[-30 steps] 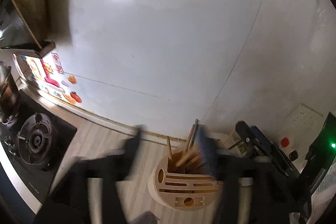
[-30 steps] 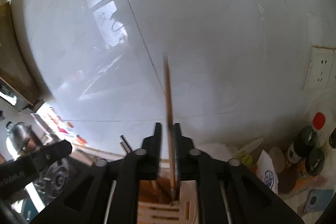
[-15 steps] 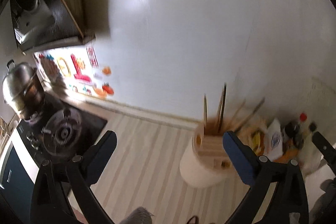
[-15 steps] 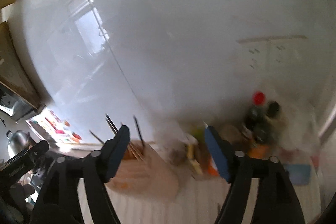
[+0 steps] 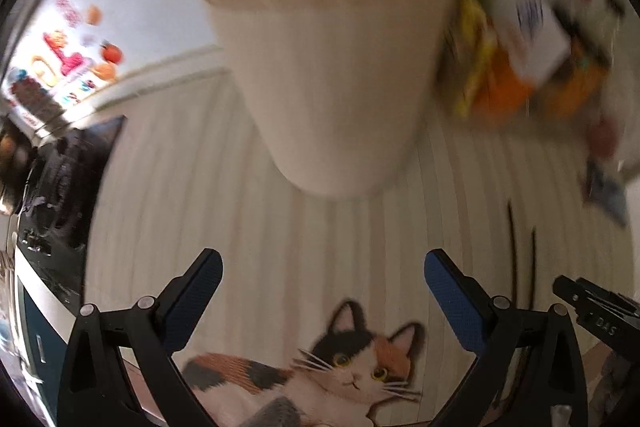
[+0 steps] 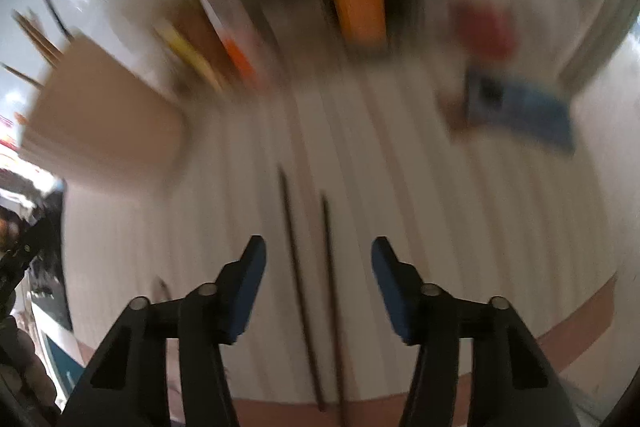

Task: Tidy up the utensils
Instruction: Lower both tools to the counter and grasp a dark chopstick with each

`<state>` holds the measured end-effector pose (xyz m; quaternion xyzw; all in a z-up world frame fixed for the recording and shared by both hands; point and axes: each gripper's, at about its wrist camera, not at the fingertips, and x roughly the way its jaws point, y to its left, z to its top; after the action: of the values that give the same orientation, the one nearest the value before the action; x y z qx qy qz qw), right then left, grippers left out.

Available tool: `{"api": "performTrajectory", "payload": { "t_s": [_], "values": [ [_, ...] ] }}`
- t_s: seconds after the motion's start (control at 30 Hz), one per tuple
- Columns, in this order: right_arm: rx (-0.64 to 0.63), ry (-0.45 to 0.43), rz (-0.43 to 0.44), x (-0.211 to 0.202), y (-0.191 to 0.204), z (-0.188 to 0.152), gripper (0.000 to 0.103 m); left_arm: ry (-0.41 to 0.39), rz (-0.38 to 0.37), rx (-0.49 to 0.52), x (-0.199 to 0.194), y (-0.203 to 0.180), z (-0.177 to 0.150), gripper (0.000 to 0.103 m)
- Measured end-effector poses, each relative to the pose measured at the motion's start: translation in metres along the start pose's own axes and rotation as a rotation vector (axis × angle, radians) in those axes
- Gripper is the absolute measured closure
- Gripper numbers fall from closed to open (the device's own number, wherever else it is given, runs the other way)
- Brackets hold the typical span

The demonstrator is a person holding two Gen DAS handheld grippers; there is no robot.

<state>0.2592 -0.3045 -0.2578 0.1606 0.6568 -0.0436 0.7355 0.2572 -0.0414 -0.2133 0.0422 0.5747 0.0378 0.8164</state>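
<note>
Both grippers have swung down from the wall toward the striped mat since half a second ago, and the right gripper [image 6: 318, 255], which held a chopstick a second ago, now has its jaws wide apart and empty over two dark chopsticks [image 6: 308, 287] lying side by side at lower centre of its view. The left gripper [image 5: 322, 273] is likewise wide open with nothing in it, the blurred utensil holder [image 5: 332, 67] filling the upper centre of its view. Judging by this, the step in hand is fetching the next chopstick; the right gripper must descend, straddle one stick and close.
</note>
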Motion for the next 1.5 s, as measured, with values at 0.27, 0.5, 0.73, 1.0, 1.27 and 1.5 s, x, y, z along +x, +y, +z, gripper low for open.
{"api": "performTrajectory", "payload": {
  "t_s": [0.27,0.5,0.73,1.0,1.27,1.5],
  "values": [
    [-0.057,0.087,-0.052,0.045,-0.001,-0.024,0.071,0.132,0.034,0.113,0.047,-0.043,-0.024,0.0],
    [-0.07,0.07,-0.179,0.039,-0.026,-0.029,0.097,0.14,-0.01,0.189,0.045,-0.097,-0.024,0.0],
    [0.031,0.091,-0.184,0.022,-0.102,-0.033,0.097,0.225,-0.173,0.221,0.056,-0.176,-0.02,0.026],
    [0.088,0.088,-0.16,0.01,-0.131,-0.024,0.098,0.195,-0.174,0.307,0.059,-0.222,-0.025,0.091],
    [0.054,0.08,-0.178,0.009,-0.104,-0.025,0.097,0.164,-0.108,0.281,0.054,-0.192,-0.033,0.1],
    [-0.044,0.088,-0.092,0.011,-0.053,-0.027,0.097,0.171,-0.046,0.163,0.051,-0.118,-0.049,0.1]
  ]
}}
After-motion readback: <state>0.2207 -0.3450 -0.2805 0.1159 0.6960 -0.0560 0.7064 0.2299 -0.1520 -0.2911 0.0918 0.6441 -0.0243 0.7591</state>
